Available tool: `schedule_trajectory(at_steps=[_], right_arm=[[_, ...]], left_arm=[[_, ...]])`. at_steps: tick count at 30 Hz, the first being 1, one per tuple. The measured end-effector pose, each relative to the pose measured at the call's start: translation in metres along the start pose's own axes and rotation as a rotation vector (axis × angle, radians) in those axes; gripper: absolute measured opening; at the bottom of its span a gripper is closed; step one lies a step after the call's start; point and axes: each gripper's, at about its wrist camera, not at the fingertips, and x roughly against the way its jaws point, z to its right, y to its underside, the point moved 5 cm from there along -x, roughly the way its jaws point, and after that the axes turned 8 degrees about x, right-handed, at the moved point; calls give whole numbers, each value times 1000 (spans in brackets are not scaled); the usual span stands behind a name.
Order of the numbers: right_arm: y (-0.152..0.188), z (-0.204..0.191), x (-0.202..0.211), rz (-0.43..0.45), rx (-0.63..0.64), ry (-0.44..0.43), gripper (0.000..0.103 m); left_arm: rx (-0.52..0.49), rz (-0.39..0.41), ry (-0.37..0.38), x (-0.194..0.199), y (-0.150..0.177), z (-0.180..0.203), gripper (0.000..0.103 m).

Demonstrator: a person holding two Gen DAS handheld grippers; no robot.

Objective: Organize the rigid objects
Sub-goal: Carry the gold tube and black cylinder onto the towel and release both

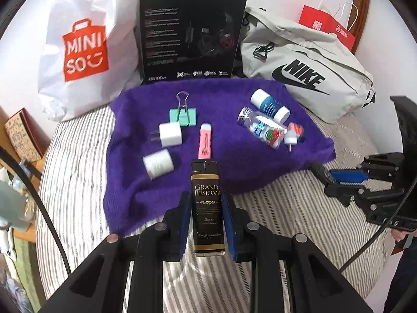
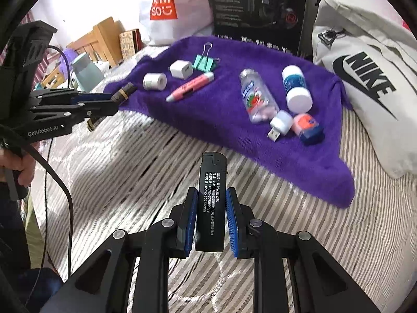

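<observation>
- Squarely between the blue pads of the left tool (image 1: 207,208) sits a dark lighter (image 1: 207,208), pinched at mid-body, its long axis running straight ahead along the fingers and its black cap end pointing toward the purple towel (image 1: 234,172).
- Gold lettering on it reads "GRAND RESERVE", with smaller script below, "Wine of Australian" among it.
- Across the bed, the right tool (image 2: 210,214) pinches a black lighter (image 2: 211,200) in the same manner, cap end forward, long axis in line with the fingers; white Chinese print and phone numbers run lengthwise down its side.
- Both lighters are held above the grey-striped bedcover (image 1: 78,156), just short of the towel's near edge.
- On the towel lie a pink highlighter (image 1: 204,140), two white plug adapters (image 1: 169,134), a mint binder clip (image 1: 183,114), a clear bottle (image 1: 260,127) on its side, a white-capped blue jar (image 1: 269,105) and a small USB plug (image 2: 280,124).
- Behind them stand a white "MINISO" bag (image 1: 83,49), a black "HECATE" headset box (image 1: 191,31) marked "G2", a grey "NIKE" bag (image 1: 305,75) and a red paper bag (image 1: 325,26).
</observation>
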Motion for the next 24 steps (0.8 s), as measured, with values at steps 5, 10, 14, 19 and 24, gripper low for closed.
schedule_trajectory(at_steps=[5, 10, 14, 19, 24], right_arm=[[-19, 13, 13, 36, -13, -7, 22], [-45, 37, 20, 64, -34, 9, 22], [-65, 54, 15, 71, -42, 17, 22], [-87, 75, -11, 49, -54, 4, 22], [-104, 90, -44, 11, -65, -7, 22]], left_arm=[[-3, -9, 11, -11, -15, 4, 23], [-6, -22, 11, -20, -24, 3, 23], [-13, -37, 10, -31, -31, 4, 23], [-3, -52, 11, -43, -37, 1, 23], [-3, -66, 8, -53, -43, 1, 23]])
